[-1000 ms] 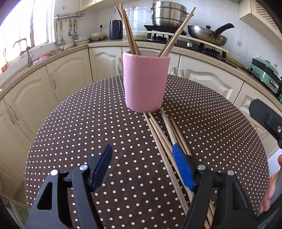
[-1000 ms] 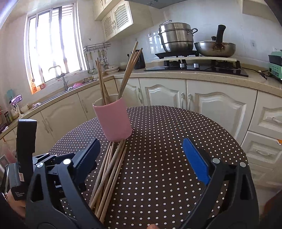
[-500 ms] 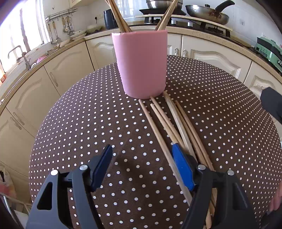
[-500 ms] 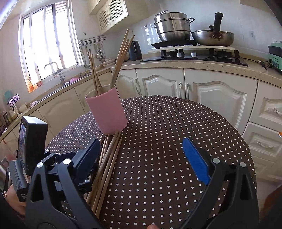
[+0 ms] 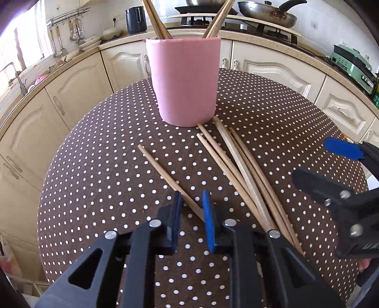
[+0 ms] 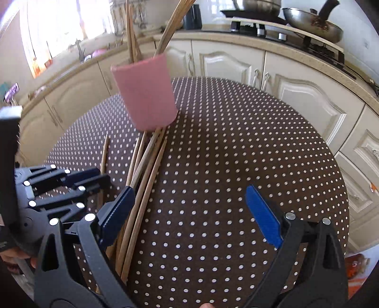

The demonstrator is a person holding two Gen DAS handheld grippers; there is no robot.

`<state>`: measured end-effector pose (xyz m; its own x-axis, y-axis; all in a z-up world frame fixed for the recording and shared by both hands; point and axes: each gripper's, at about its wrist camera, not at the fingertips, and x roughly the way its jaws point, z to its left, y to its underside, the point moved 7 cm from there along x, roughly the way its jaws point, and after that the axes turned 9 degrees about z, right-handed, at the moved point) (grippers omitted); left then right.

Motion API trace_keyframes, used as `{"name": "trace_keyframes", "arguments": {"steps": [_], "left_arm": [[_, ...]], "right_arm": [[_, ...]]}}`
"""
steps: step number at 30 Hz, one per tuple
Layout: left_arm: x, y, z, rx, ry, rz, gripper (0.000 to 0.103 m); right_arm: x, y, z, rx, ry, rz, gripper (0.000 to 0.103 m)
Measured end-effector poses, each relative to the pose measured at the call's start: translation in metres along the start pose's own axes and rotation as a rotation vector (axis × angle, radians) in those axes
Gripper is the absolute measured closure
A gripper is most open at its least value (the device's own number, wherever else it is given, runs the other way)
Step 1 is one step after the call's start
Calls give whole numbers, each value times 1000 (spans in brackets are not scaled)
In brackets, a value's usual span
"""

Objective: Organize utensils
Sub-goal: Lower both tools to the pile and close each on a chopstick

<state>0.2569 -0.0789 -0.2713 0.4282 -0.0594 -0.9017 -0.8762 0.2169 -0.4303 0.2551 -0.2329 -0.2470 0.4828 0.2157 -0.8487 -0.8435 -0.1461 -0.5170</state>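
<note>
A pink holder (image 5: 186, 80) with several wooden chopsticks in it stands on the dotted round table (image 5: 94, 170). Several loose chopsticks (image 5: 246, 170) lie in a bundle in front of it. One chopstick (image 5: 165, 175) lies apart to the left, and my left gripper (image 5: 191, 208) has closed to a narrow gap around its near end. My right gripper (image 6: 189, 203) is open and empty, its left finger beside the bundle (image 6: 146, 165). The holder shows in the right wrist view (image 6: 144, 94) too.
Cream kitchen cabinets (image 5: 78, 78) and a counter curve around behind the table. A wok (image 5: 267, 11) sits on the stove, a green appliance (image 5: 353, 61) at the right. The table edge is close below both grippers.
My left gripper has narrowed from wide open onto one chopstick, which now lies apart from the bundle to the left. Both grippers have moved lower and closer to the table.
</note>
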Motion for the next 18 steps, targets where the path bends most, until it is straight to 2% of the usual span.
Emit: {"name": "trace_keyframes", "arguments": {"steps": [4,11,18], "left_arm": [[1,4,8,19,28,6,94],[0,14,18,25,57,8,96],[-1,21,21,35,69,24,96]], "right_arm": [[10,2,11,-20,33,38,11],[24,6,22,-41,104,93,11],[35,4,27,-43,128,146,28]]}}
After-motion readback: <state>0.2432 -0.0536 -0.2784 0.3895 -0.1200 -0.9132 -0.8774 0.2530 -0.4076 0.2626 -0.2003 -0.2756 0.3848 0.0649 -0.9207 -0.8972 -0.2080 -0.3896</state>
